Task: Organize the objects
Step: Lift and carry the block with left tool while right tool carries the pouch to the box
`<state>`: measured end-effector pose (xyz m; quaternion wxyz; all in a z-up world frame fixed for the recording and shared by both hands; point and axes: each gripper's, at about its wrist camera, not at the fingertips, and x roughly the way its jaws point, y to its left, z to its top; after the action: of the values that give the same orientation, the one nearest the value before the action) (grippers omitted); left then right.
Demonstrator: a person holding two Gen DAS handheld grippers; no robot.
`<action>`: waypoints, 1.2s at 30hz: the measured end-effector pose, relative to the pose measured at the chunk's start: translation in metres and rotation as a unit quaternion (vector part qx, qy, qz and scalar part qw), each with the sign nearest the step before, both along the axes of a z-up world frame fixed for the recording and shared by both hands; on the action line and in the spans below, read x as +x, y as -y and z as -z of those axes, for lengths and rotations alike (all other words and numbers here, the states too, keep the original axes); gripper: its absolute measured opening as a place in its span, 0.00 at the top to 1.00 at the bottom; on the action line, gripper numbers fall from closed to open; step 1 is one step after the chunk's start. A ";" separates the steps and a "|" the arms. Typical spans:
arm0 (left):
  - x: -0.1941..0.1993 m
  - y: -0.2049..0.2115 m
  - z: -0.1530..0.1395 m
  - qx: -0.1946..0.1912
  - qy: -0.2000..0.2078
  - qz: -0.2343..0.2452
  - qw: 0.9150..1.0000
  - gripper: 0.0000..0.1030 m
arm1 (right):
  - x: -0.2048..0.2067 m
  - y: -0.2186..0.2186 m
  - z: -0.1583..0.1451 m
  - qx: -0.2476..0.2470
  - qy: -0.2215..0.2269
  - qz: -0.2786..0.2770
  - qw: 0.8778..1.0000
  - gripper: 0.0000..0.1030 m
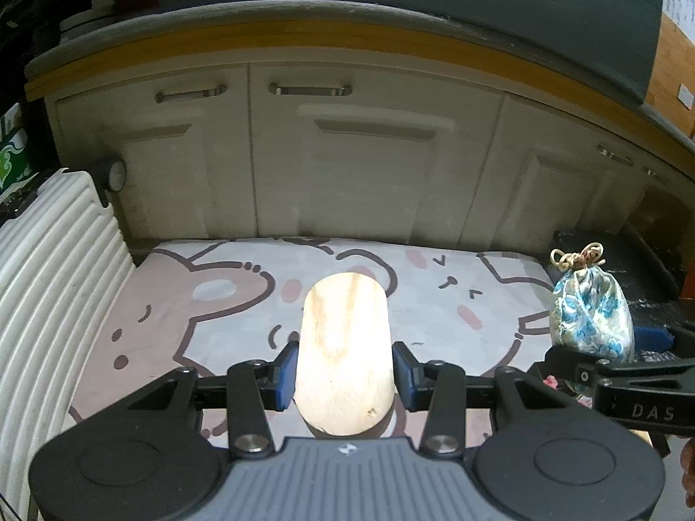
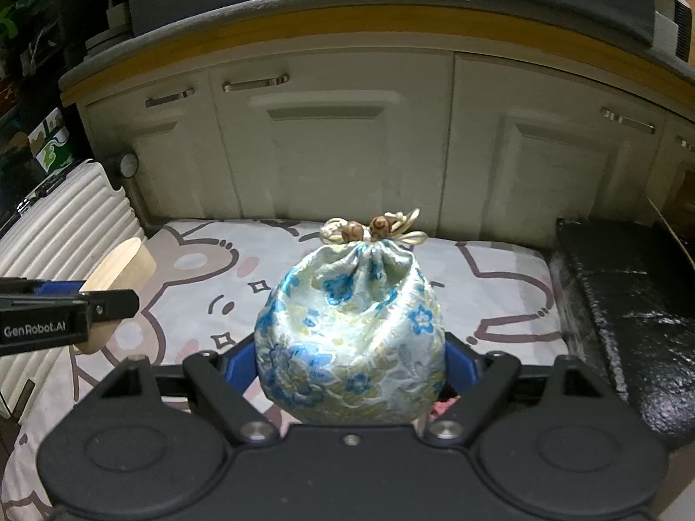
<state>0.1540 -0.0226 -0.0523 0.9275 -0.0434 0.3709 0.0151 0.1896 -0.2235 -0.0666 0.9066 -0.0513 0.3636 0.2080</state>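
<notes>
Presently, 2 items held, 1 per gripper.

Item 1: wooden oval block, pale plywood with a light grain and a small dark knot near its lower right edge, rounded at both ends. Left gripper clamps it between blue pads, 1 pad on each long side, so the tongs sit at a narrow-to-middling spread set by the block's width. Block stands lengthwise toward 12 o'clock, held above the cartoon bunny mat. From the right wrist view it appears at 9 o'clock, thick-edged and tilted.

Item 2: drawstring pouch, satin brocade, cream ground with blue flowers, plump and rounded, neck gathered at 12 o'clock with a cream cord bow and 2 brown wooden beads. Right gripper grips its lower body between blue pads, tongs spread fairly wide around it. From the left wrist view it hangs at 3 o'clock.

Surroundings: cream cabinet doors at 12 o'clock behind the mat; white ribbed suitcase at 9 o'clock; black box at 3 o'clock beside the mat.
</notes>
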 end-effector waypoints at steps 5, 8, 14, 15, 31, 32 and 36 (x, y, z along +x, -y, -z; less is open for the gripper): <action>0.003 0.015 0.001 -0.008 -0.001 0.013 1.000 0.56 | -0.002 0.016 -0.002 0.005 0.004 0.011 1.000 0.17; 0.006 0.027 0.001 -0.023 0.002 0.024 0.999 0.56 | -0.001 0.031 -0.003 0.005 0.008 0.024 1.000 0.17; 0.015 0.056 0.005 -0.070 -0.002 0.057 0.996 0.56 | 0.001 0.067 -0.001 0.001 0.010 0.060 0.998 0.17; 0.016 0.062 0.005 -0.073 -0.003 0.063 0.995 0.56 | 0.002 0.074 -0.001 -0.001 0.009 0.067 0.998 0.17; 0.037 0.127 0.030 -0.131 -0.035 0.133 0.982 0.56 | 0.007 0.153 0.016 -0.009 -0.021 0.126 0.992 0.17; 0.038 0.130 0.032 -0.136 -0.038 0.137 0.981 0.56 | 0.008 0.155 0.018 -0.010 -0.024 0.126 0.992 0.17; 0.042 0.142 0.040 -0.156 -0.047 0.151 0.975 0.56 | 0.010 0.163 0.026 -0.018 -0.044 0.114 0.992 0.17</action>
<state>0.1960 -0.1645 -0.0919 0.8826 -0.1304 0.4138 -0.1812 0.1997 -0.3862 -0.0925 0.9065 -0.0172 0.4102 0.0988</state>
